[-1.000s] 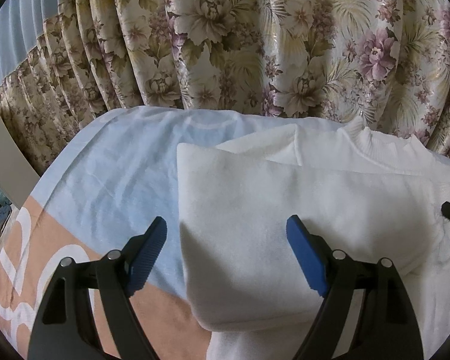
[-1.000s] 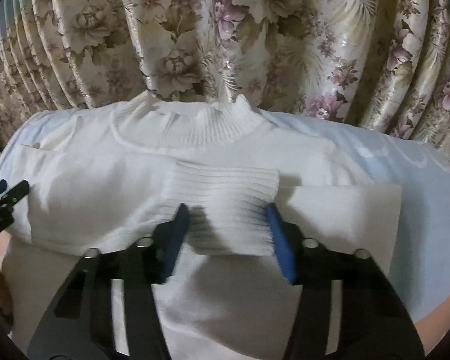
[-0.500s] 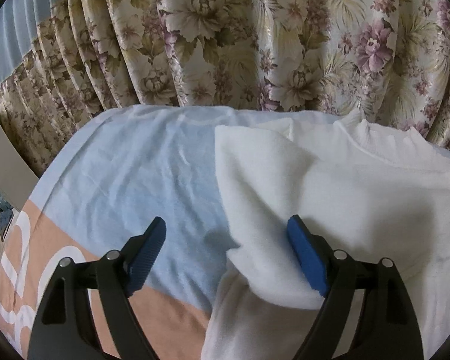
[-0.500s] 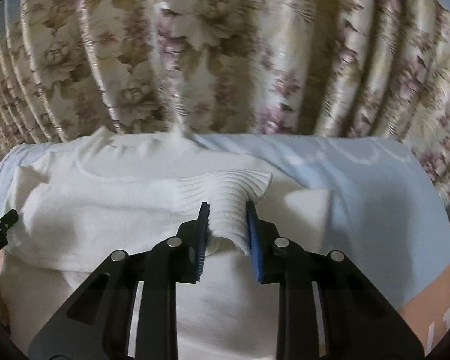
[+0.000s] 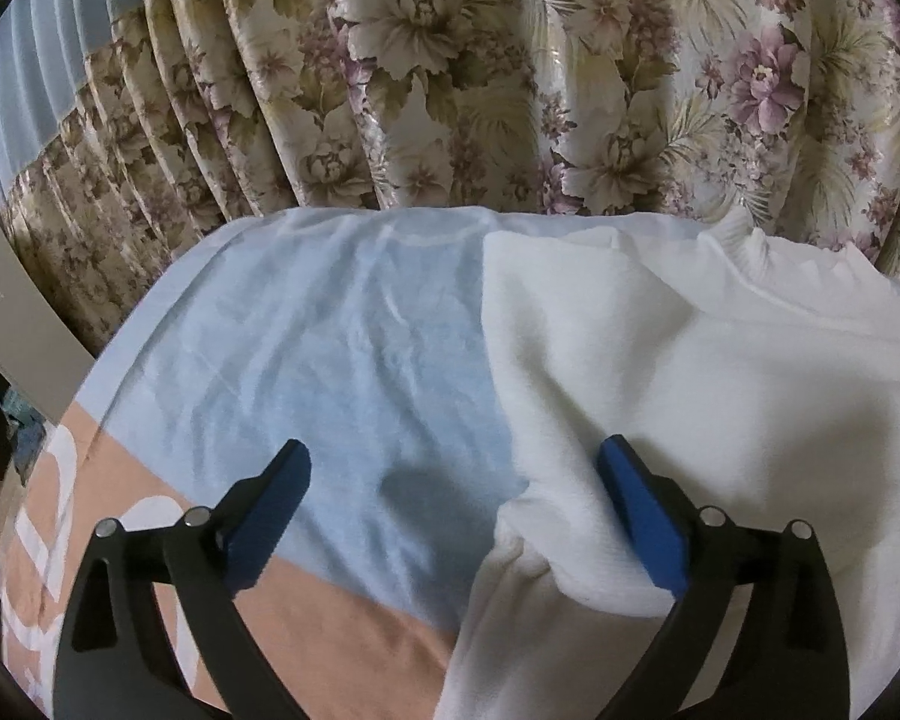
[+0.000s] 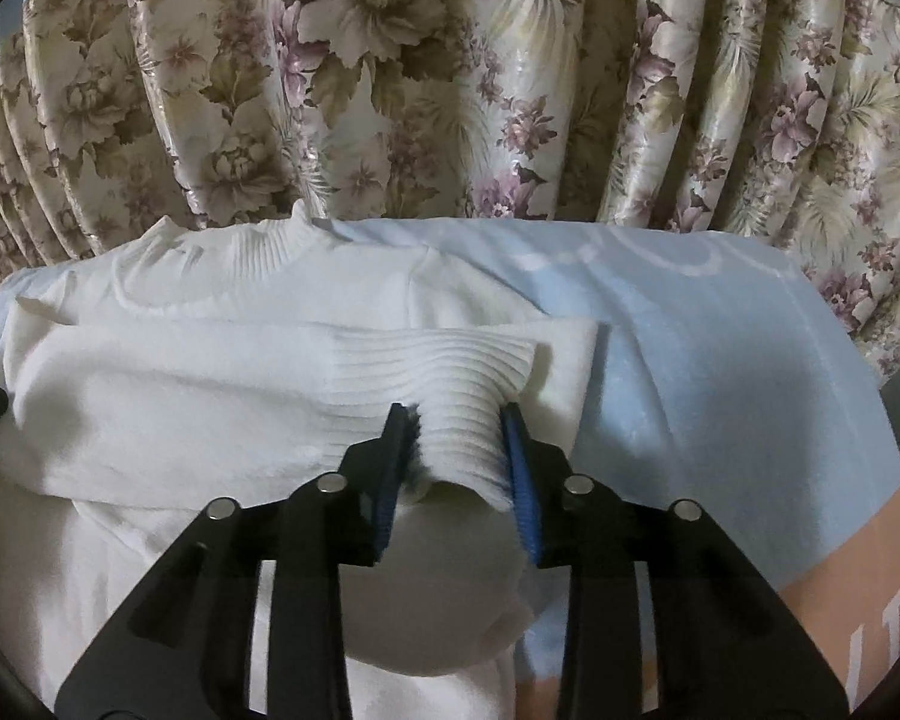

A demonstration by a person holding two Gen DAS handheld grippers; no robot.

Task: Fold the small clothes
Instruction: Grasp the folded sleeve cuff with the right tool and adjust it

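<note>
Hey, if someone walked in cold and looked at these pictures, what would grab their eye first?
Probably the white sweater spread over the pale blue bedsheet, its ribbed cuff bunched between the right gripper's blue pads. Next, the floral curtain filling the background. On the sweater's other side, the left gripper stands wide open, gripping nothing.

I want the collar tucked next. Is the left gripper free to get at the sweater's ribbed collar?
Probably yes. The left gripper is open, and nothing lies over the ribbed collar at the sweater's far edge. It would have to cross the sweater body.
</note>
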